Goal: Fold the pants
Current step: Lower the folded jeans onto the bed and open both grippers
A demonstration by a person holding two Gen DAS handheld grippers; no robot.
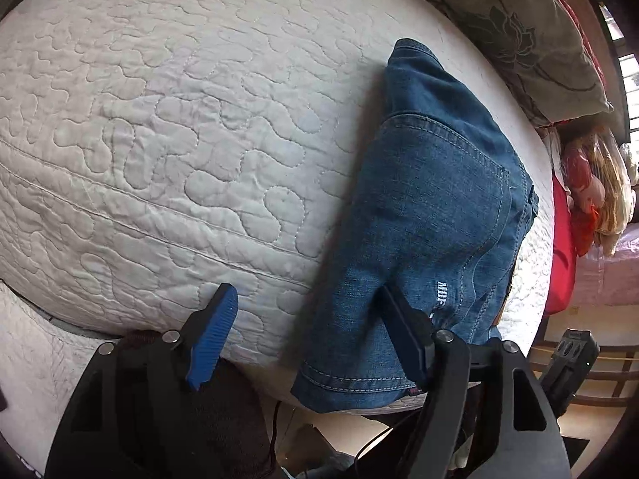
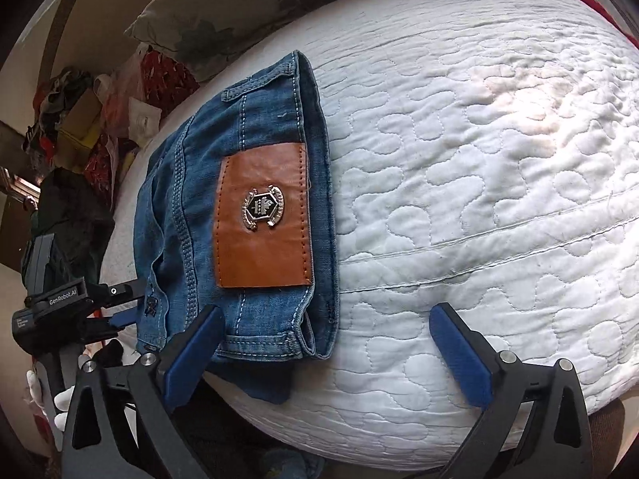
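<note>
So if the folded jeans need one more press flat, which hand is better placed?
Probably left: the left gripper has one finger already over the jeans; the right gripper, jaws open, mostly frames bare quilt.

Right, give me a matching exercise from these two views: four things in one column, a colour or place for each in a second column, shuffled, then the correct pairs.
Things:
1. jeans
2. leather patch
3. quilted mattress cover
4. floral pillow

Descriptions:
A. white, with wavy stitching
B. tan brown, with a metal badge on it
C. blue denim, folded near the bed's edge
D. grey-green, at the far end of the bed

Pairs: 1-C, 2-B, 3-A, 4-D
</note>
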